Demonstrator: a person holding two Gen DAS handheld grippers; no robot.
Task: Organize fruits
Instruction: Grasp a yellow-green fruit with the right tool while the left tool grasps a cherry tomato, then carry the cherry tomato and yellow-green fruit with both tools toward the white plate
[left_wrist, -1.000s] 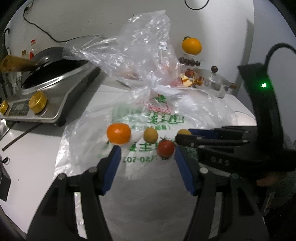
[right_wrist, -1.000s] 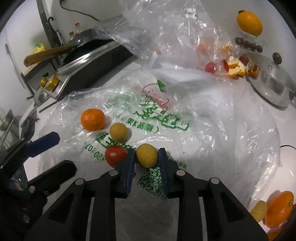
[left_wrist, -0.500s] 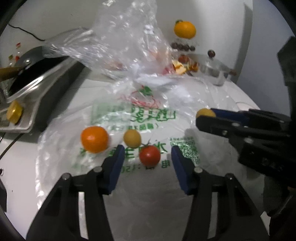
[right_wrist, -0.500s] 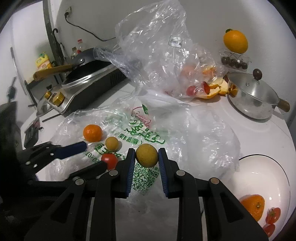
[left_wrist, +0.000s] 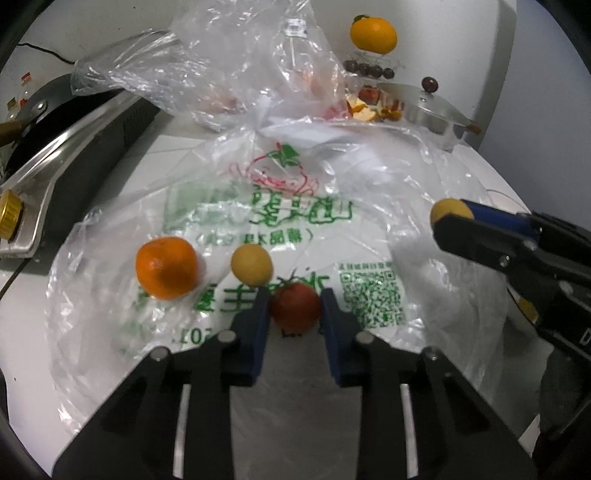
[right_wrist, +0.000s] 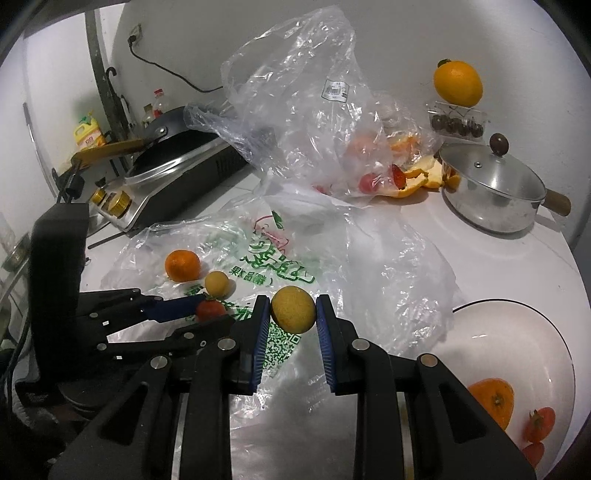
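Observation:
A red tomato (left_wrist: 294, 312) lies on a flat printed plastic bag (left_wrist: 295, 221). My left gripper (left_wrist: 294, 299) has its jaws closing, and both blue pads press on the tomato. Just behind it on the bag lie a small yellow fruit (left_wrist: 251, 264) and an orange mandarin (left_wrist: 166, 267). My right gripper (right_wrist: 291, 306) is shut on a larger yellow fruit (right_wrist: 293, 310) and holds it above the bag. The left wrist view shows that fruit (left_wrist: 450, 210) at the right. A white plate (right_wrist: 498, 343) at the lower right holds an orange fruit (right_wrist: 491, 402) and small tomatoes (right_wrist: 541, 426).
A stove (right_wrist: 177, 184) with a black pan stands at the back left. A crumpled clear bag (right_wrist: 314, 122) with fruit and peels rises behind the printed one. A lidded steel pot (right_wrist: 491, 192) sits at the back right, beside an orange (right_wrist: 458, 83) on a box.
My left gripper moved forward and down over the tomato and closed its jaws on it. My right gripper lifted the yellow fruit off the bag and carried it to the right, bringing the plate into view.

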